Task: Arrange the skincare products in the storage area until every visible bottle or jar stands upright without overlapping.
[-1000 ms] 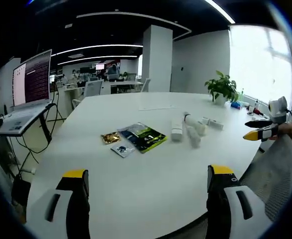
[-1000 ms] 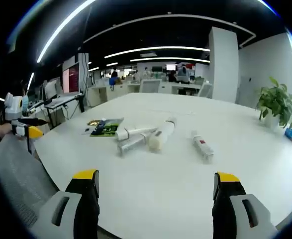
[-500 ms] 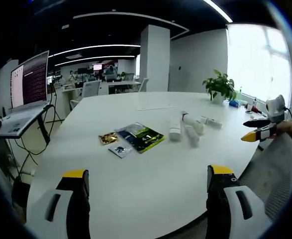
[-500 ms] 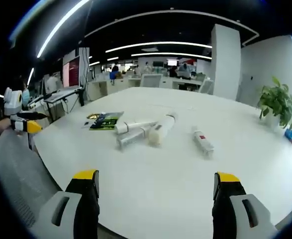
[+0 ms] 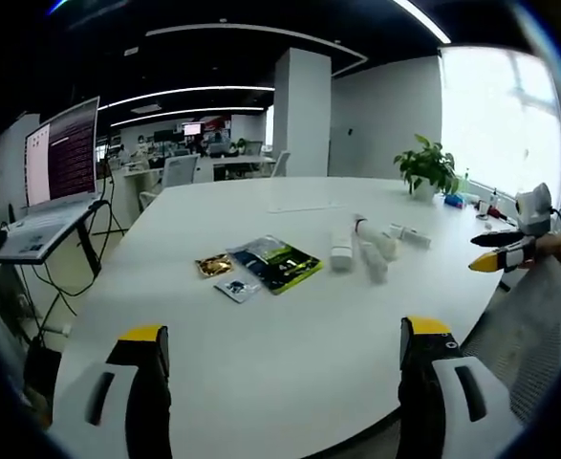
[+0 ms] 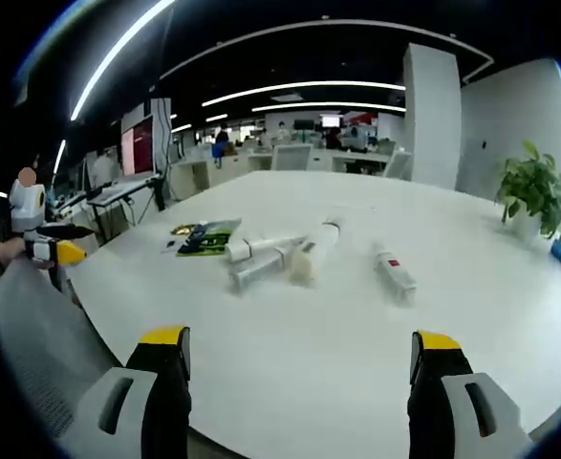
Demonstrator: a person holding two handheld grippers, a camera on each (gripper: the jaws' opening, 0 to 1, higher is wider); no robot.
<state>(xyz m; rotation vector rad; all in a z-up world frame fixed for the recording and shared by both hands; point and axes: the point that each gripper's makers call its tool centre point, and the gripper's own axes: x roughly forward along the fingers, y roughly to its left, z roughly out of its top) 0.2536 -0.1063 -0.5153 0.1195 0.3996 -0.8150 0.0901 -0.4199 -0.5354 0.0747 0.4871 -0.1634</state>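
Several white skincare tubes lie flat on the white table (image 5: 261,373). In the left gripper view they are a flat tube (image 5: 340,251), a thick bottle (image 5: 374,237), a short tube (image 5: 371,260) and a thin tube (image 5: 409,234). My left gripper (image 5: 284,330) stands open, well short of them. The right gripper view has two tubes (image 6: 259,247) (image 6: 256,269) side by side, the thick bottle (image 6: 313,258) and a separate tube (image 6: 395,273). My right gripper (image 6: 301,337) is open with nothing in it, near the table edge.
Sachets lie left of the tubes: a green-black packet (image 5: 275,263), a gold one (image 5: 212,265), a small one (image 5: 235,288). A potted plant (image 5: 425,170) stands far right, a laptop (image 5: 55,172) on a stand at left. A mesh chair back (image 6: 41,335) is close.
Both views have shifted only slightly with the hands. The tubes and packets lie where they were, and both grippers stay open.
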